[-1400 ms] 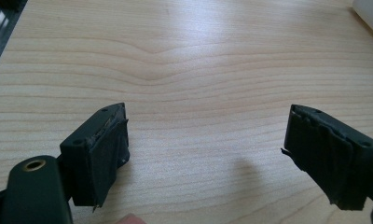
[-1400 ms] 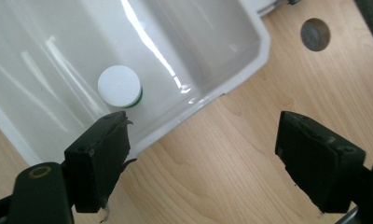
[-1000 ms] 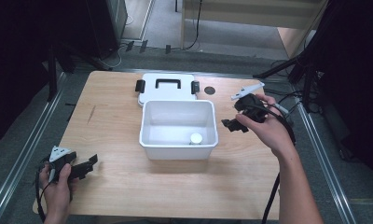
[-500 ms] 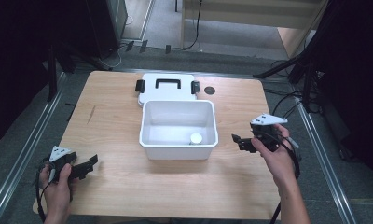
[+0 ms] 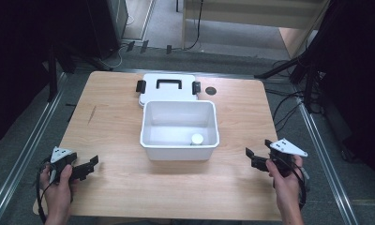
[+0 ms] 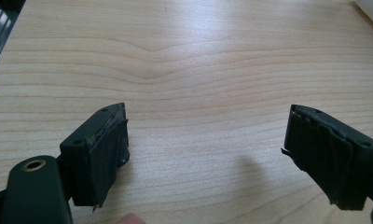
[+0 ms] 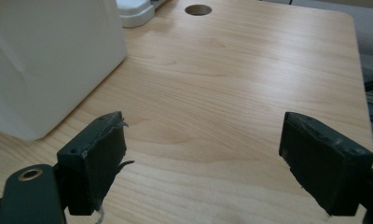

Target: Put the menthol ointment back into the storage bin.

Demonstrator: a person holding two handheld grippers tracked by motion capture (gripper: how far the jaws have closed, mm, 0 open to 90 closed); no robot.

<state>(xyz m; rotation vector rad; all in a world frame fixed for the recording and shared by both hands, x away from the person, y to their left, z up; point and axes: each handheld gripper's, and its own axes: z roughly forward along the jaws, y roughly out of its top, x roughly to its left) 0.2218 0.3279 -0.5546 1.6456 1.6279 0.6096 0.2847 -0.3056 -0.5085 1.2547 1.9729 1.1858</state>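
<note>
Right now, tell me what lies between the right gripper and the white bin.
Only bare table. The high view shows wood between the right gripper and the bin; the right gripper view shows its open jaws over bare wood.

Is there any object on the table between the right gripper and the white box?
Nothing visible does. Bare wood lies between the right gripper, its jaws open, and the white box. The lid lies behind the box, away from that path, and a small white round object sits inside it.

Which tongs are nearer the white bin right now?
Right. The right tongs sit just off the white bin's near-right corner; the left tongs are farther out, toward the table's near-left.
</note>
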